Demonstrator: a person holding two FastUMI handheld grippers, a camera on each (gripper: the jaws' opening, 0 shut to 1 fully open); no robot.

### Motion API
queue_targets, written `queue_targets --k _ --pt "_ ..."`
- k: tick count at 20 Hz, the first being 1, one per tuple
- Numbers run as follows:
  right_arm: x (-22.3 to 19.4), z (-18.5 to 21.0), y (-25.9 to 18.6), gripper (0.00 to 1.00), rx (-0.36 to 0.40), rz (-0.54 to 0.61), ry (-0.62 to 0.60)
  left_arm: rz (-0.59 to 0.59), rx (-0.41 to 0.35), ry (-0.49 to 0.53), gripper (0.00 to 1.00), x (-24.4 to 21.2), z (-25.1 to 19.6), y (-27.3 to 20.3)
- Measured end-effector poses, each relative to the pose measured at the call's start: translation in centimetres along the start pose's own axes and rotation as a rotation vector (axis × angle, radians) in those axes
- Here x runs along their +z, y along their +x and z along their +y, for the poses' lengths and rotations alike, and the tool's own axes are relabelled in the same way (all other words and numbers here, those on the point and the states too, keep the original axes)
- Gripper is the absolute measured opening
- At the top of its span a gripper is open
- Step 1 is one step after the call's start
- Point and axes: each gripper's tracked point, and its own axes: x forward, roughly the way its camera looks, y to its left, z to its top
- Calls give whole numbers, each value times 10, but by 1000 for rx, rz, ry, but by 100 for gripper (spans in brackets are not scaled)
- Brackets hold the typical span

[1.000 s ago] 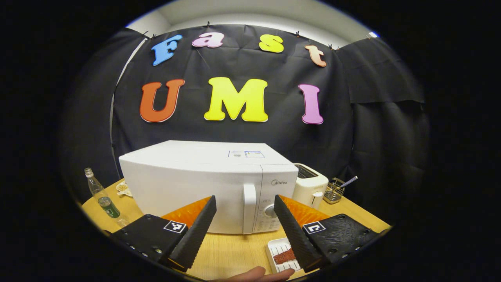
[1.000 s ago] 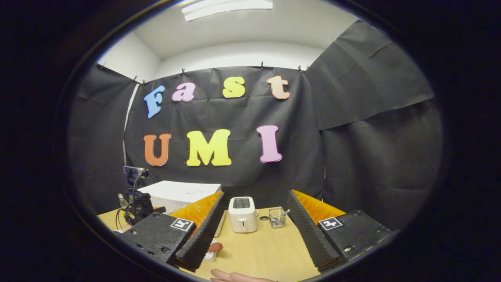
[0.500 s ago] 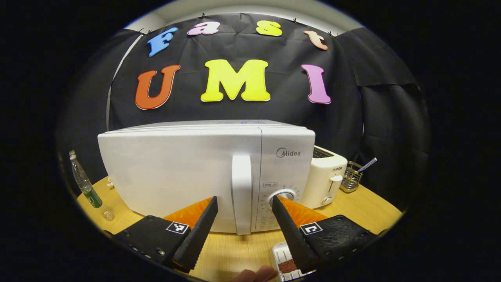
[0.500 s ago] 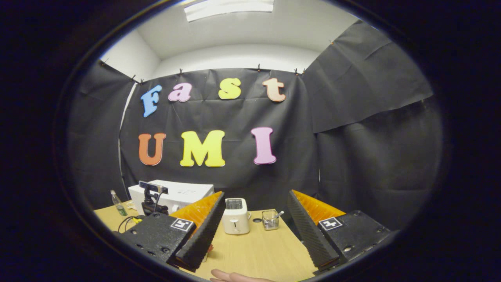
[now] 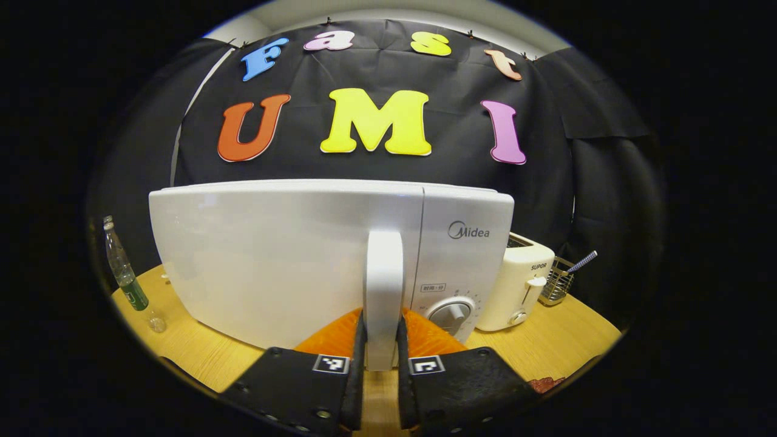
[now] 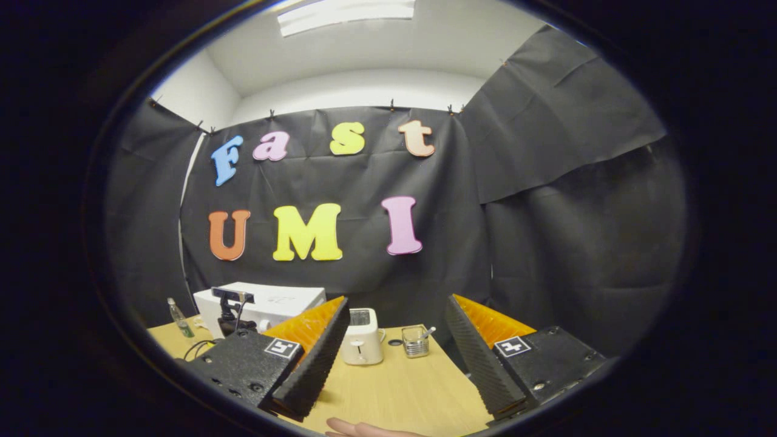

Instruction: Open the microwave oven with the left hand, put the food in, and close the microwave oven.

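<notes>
A white microwave [image 5: 273, 261] with its door closed stands on the wooden table, close in front in the left gripper view. My left gripper [image 5: 381, 328] is shut on the lower part of its upright white door handle [image 5: 383, 267], one finger on each side. A reddish piece of food [image 5: 545, 383] peeks out at the lower right edge, beside the gripper body. In the right gripper view the microwave [image 6: 279, 297] sits far off at the left. My right gripper [image 6: 397, 300] hangs open above the table with nothing between its fingers.
A cream toaster [image 5: 521, 282] and a wire holder [image 5: 558, 282] with a straw stand right of the microwave. A clear bottle [image 5: 124, 273] stands at its left. Bare wooden table [image 6: 394, 388] lies under the right gripper, and a hand [image 6: 364, 428] shows at the bottom edge.
My left gripper moved in to the microwave and shut on the door handle; it was open before. The right gripper stayed open and drifted slightly.
</notes>
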Motion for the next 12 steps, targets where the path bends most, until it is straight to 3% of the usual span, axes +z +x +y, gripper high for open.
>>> queue_targets --k 1,3,4,5,6,7,12 --pt "-2 -2 0 100 -4 6 2 6 9 -10 9 -2 0 1" --pt "-5 -6 0 100 -11 14 6 3 16 -4 9 -2 0 -1" --pt "-5 -8 -1 92 -14 16 7 1 14 -5 9 -3 0 1" --pt "-7 -9 -1 92 -17 20 5 8 3 -8 5 -5 0 -1" --pt "-7 -10 -2 100 -19 25 2 7 -3 -11 5 -5 -1 -3" --pt "-8 -11 -4 92 -19 24 1 12 -8 -8 5 -6 -1 -4" --pt "-7 -9 -10 92 -17 21 9 -42 -51 4 4 -11 7 -51"
